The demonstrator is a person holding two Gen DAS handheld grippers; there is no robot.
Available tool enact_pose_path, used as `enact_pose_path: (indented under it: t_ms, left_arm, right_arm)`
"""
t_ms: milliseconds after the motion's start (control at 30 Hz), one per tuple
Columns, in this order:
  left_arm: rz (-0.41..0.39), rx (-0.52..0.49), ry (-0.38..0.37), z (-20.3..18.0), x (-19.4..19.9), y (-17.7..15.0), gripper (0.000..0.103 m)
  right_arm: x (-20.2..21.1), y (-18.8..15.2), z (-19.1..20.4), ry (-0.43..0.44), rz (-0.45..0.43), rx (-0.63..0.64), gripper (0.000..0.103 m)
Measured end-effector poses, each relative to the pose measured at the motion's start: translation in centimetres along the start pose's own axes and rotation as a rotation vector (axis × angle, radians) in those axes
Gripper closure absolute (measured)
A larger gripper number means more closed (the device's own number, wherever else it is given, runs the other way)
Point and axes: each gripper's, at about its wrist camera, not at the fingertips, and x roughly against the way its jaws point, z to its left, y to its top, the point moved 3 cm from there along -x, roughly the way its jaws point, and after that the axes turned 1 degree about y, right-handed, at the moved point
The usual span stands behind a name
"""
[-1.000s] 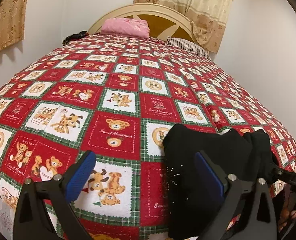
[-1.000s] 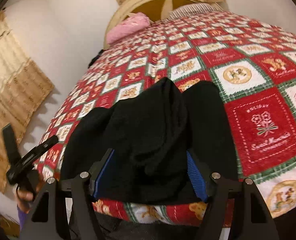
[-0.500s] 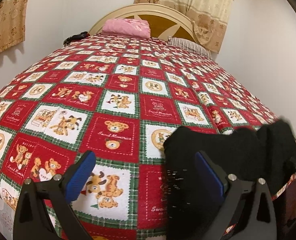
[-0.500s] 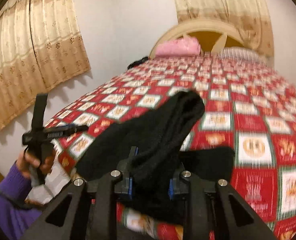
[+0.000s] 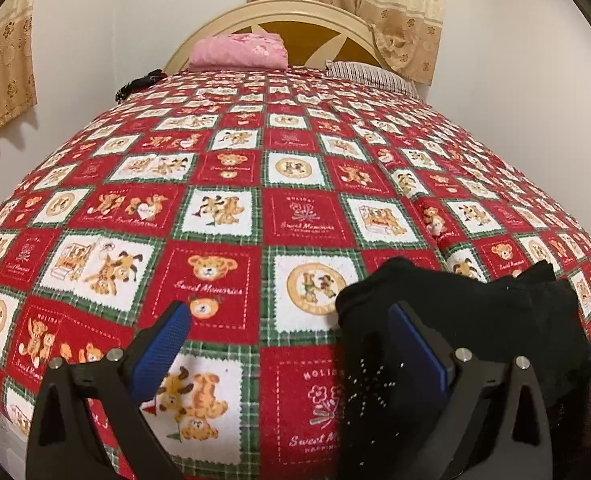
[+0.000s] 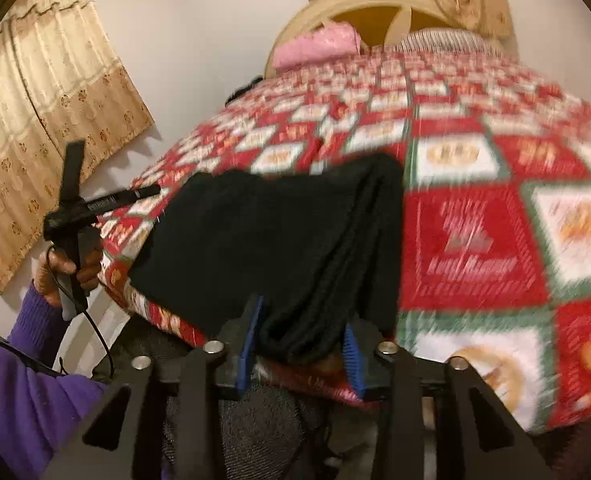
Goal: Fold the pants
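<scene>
Bed: we see a bed that fills most of both views, with a rounded cream headboard at the far end.
Cover: we see a blanket of red and white squares with green plaid borders, printed with teddy bears, spread over the whole top.
Near edge: we find the black pants lying bunched on the blanket at the near right corner, partly hanging over the edge.
Head end: we see a pink pillow at the headboard and a striped pillow to its right.
Far left edge: we note a small dark object; we cannot tell what it is.
</scene>
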Motion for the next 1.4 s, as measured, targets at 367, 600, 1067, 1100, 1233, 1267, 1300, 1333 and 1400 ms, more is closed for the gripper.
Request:
enact_pose_path:
  t_ms: [367, 600, 1067, 1100, 1233, 1267, 1300, 1333, 1400]
  left_arm:
    - [0.044, -0.089, -0.104, -3.1, -3.7, 1.9, 0.002]
    - [0.148, -0.043, -0.162, -4.2, -7.1, 1.0, 0.019]
    - [0.083, 0.209, -0.058, -1.0, -5.8, -0.5, 0.077]
    - [0.08, 0.198, -0.036, -1.2, -6.0, -0.5, 0.071]
    - [0.092, 0.159, 0.022, -1.7, -6.4, -0.1, 0.048]
    - [0.1, 0.148, 0.025, -1.8, -6.5, -0.1, 0.047]
    - [0.107, 0.134, 0.025, -1.8, -6.3, 0.0, 0.045]
    - [0.112, 0.127, 0.025, -1.7, -6.1, 0.0, 0.039]
    - [0.114, 0.116, 0.035, -1.1, -5.2, 0.0, 0.026]
  right_arm:
    - [-3.2, 5.7, -1.6, -0.119, -0.108, -0.005, 0.05]
    - [-4.8, 5.6, -1.1, -0.227, -0.068, 0.081, 0.087]
    - [-7.2, 8.2, -0.3, -0.344, -0.116, 0.227, 0.094]
    - [-7.6, 7.6, -1.0, -0.354, -0.094, 0.22, 0.094]
    - [-6.9, 6.1, -2.1, -0.378, -0.101, 0.214, 0.094]
    - [-6.6, 6.1, -2.4, -0.37, -0.107, 0.195, 0.094]
    - [-6.5, 6.1, -2.7, -0.358, -0.109, 0.179, 0.093]
    - [-6.3, 6.3, -3.2, -0.323, -0.11, 0.147, 0.092]
    - [-4.9, 6.4, -3.4, -0.256, -0.145, 0.086, 0.092]
